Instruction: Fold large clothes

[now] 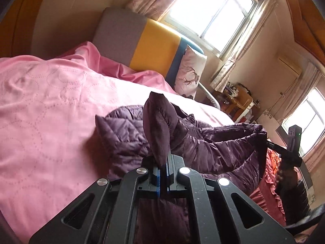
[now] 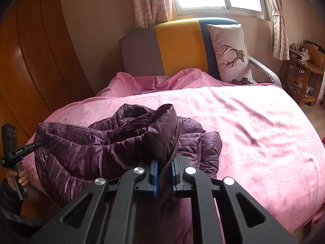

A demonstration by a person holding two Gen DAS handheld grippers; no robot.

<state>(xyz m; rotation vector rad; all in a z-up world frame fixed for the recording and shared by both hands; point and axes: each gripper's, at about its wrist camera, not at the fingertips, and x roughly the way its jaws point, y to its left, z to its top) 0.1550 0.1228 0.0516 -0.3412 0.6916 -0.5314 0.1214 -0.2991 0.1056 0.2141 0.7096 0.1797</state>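
Two windows in left view; right view one wardrobe (image 2: 30, 61)

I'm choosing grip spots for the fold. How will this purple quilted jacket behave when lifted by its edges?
The jacket is probably floppy: it droops between the left gripper and right gripper. Its shiny shell may slide. The puffy quilting suggests it is light and may spring back from folds.
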